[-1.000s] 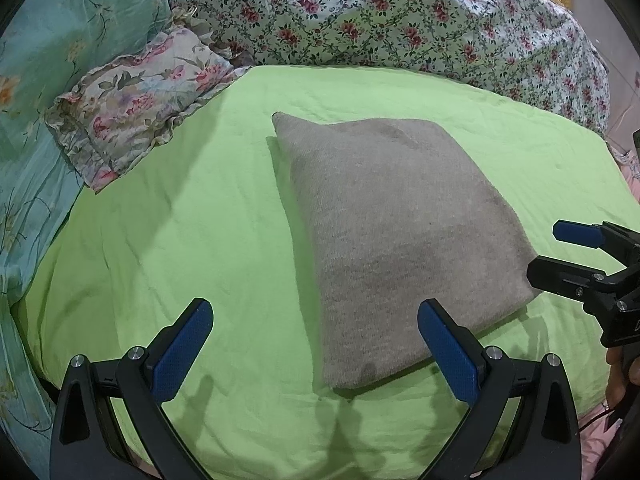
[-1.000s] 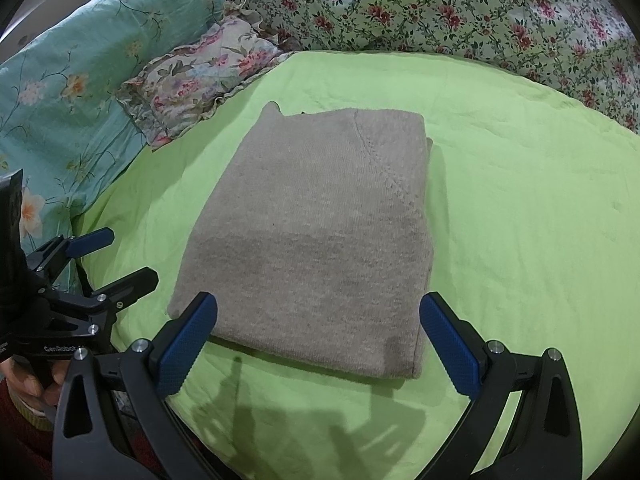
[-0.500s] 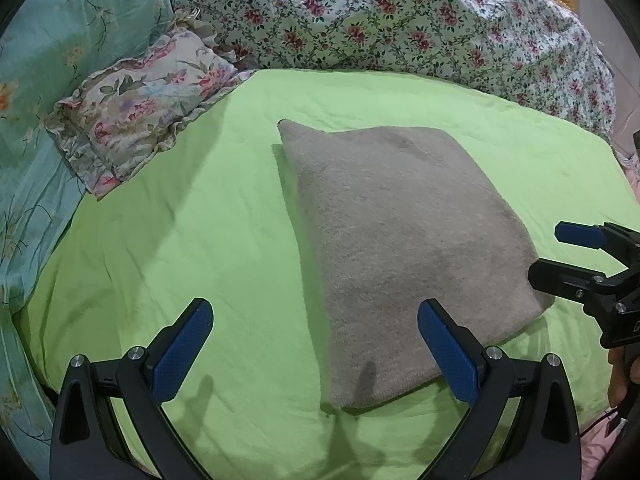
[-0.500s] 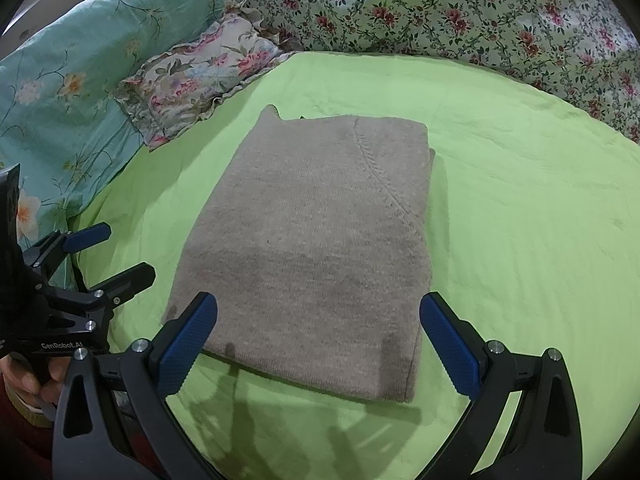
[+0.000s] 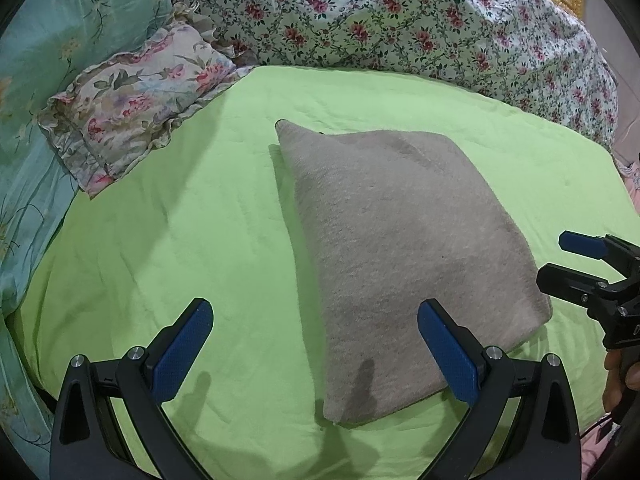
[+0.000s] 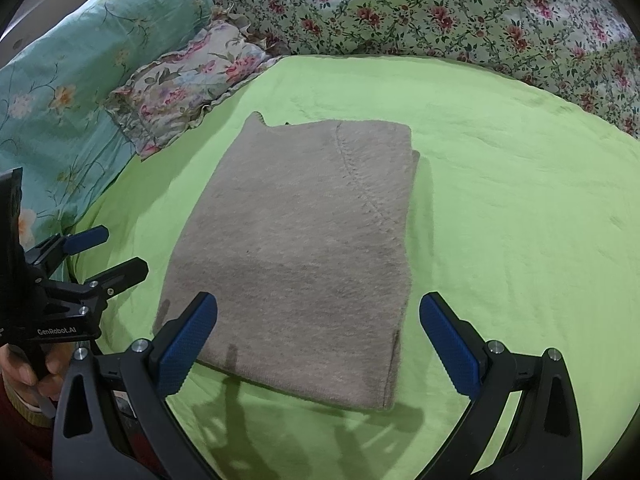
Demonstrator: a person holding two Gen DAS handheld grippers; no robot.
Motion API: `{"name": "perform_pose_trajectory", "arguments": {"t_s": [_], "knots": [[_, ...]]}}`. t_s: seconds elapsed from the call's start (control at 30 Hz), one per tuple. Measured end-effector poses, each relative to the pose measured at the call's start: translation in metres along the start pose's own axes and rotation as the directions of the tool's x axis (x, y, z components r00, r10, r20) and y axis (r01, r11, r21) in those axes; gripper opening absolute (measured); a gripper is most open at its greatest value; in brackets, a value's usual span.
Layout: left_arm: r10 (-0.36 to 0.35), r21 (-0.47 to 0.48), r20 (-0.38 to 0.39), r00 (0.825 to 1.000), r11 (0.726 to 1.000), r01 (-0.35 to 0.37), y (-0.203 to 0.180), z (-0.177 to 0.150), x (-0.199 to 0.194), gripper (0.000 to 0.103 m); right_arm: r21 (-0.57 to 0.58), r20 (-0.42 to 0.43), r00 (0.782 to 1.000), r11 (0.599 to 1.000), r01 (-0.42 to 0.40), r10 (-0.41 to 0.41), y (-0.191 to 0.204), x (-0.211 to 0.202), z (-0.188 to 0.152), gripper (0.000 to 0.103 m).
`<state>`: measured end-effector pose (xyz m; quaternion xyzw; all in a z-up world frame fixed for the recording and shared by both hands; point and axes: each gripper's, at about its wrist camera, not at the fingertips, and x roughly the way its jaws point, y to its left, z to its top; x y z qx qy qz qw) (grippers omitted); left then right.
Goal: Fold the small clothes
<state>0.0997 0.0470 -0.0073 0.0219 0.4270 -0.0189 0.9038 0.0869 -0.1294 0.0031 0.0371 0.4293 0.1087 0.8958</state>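
A grey knitted garment point(image 5: 400, 248) lies folded into a rectangle on the green bedsheet point(image 5: 180, 248); it also shows in the right wrist view point(image 6: 304, 248). My left gripper point(image 5: 316, 352) is open and empty, hovering just short of the garment's near left corner. It also shows at the left of the right wrist view point(image 6: 108, 252). My right gripper point(image 6: 318, 348) is open and empty, hovering over the garment's near edge. It also shows at the right edge of the left wrist view point(image 5: 564, 260), beside the garment's right corner.
A frilled floral pillow point(image 5: 132, 100) lies at the back left. A turquoise floral cushion point(image 6: 64, 92) lies along the left side. A floral quilt point(image 5: 400, 20) is bunched across the back. The green bedsheet point(image 6: 520, 220) spreads to the right.
Both grippers have drawn back slightly toward me and stay open. The garment lies as before.
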Motion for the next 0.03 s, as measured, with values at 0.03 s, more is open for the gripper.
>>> {"name": "perform_pose_trajectory", "arguments": {"t_s": [0.03], "knots": [[0.002,-0.004,0.0,1.0,1.0,-0.002,0.0002,-0.0002,0.0001,0.102,0.003,-0.002,1.0,1.0,0.001,-0.001,-0.0007,0.0015,-0.0006,0.101]]}}
